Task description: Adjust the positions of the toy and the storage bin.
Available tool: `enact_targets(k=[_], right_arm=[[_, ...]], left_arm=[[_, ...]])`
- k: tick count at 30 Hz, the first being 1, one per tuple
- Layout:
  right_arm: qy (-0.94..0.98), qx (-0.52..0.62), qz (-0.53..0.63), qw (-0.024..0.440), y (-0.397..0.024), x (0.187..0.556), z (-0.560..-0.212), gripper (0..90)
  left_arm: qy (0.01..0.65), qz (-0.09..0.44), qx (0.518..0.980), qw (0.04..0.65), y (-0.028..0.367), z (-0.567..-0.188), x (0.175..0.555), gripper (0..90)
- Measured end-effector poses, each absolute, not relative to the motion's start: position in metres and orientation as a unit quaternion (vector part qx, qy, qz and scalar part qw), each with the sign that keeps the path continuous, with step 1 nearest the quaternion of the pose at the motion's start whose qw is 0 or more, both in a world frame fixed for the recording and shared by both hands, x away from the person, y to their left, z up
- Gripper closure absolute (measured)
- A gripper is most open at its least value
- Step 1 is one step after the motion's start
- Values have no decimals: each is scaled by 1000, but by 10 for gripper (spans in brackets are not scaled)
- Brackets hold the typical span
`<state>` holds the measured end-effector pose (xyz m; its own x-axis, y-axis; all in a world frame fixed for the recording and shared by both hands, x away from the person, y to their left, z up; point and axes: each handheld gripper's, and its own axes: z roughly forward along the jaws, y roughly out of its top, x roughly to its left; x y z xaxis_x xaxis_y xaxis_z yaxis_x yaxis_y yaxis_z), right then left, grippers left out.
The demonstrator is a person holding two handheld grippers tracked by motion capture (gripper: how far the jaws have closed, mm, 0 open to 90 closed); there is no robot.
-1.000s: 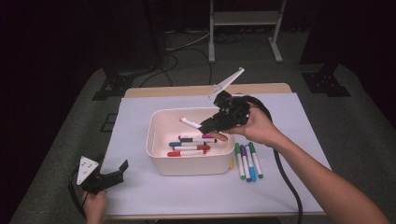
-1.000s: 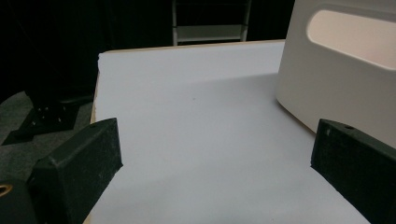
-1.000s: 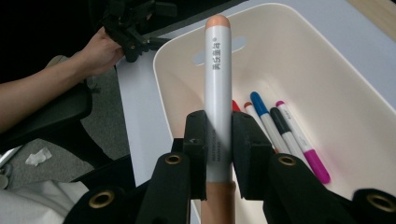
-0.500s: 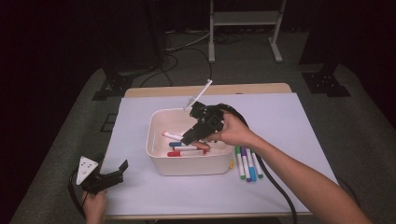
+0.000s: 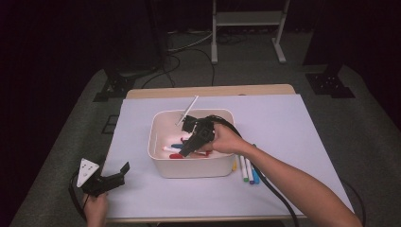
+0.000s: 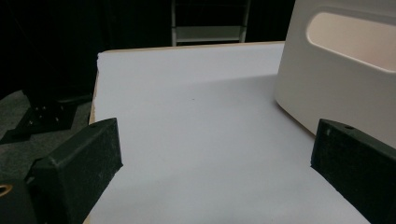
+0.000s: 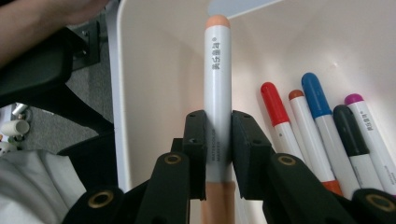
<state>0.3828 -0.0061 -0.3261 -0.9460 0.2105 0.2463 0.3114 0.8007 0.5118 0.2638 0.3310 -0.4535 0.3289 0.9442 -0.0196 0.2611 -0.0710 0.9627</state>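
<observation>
The right tongs clamped an orange-capped marker inside the white bin, its lower end hidden between the jaws. The left tongs stood open over the worktop.

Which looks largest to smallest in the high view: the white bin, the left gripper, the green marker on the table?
1. White bin, by far the largest.
2. Left gripper, grey plate included.
3. Green marker, a thin stick beside the bin.
All three sit at similar depth on the table, so nearness hardly skews this.
</observation>
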Motion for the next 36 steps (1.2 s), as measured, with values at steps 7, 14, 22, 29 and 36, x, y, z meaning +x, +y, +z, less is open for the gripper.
enact_targets(k=[7,14,22,29,36], right_arm=[[-953,-134,-257,91,3,385,-340,761],[-961,-132,-228,85,9,384,-352,755],[-959,-141,-236,72,3,385,-349,700],[-950,-148,-271,50,-15,382,-328,661],[-933,-164,-320,24,-47,374,-299,606]], left_arm=[[467,343,646,497,331,-453,264,5],[468,341,645,498,331,-453,264,5],[466,343,647,497,331,-453,264,5],[466,343,647,496,331,-453,264,5],[466,344,646,497,330,-454,264,5]])
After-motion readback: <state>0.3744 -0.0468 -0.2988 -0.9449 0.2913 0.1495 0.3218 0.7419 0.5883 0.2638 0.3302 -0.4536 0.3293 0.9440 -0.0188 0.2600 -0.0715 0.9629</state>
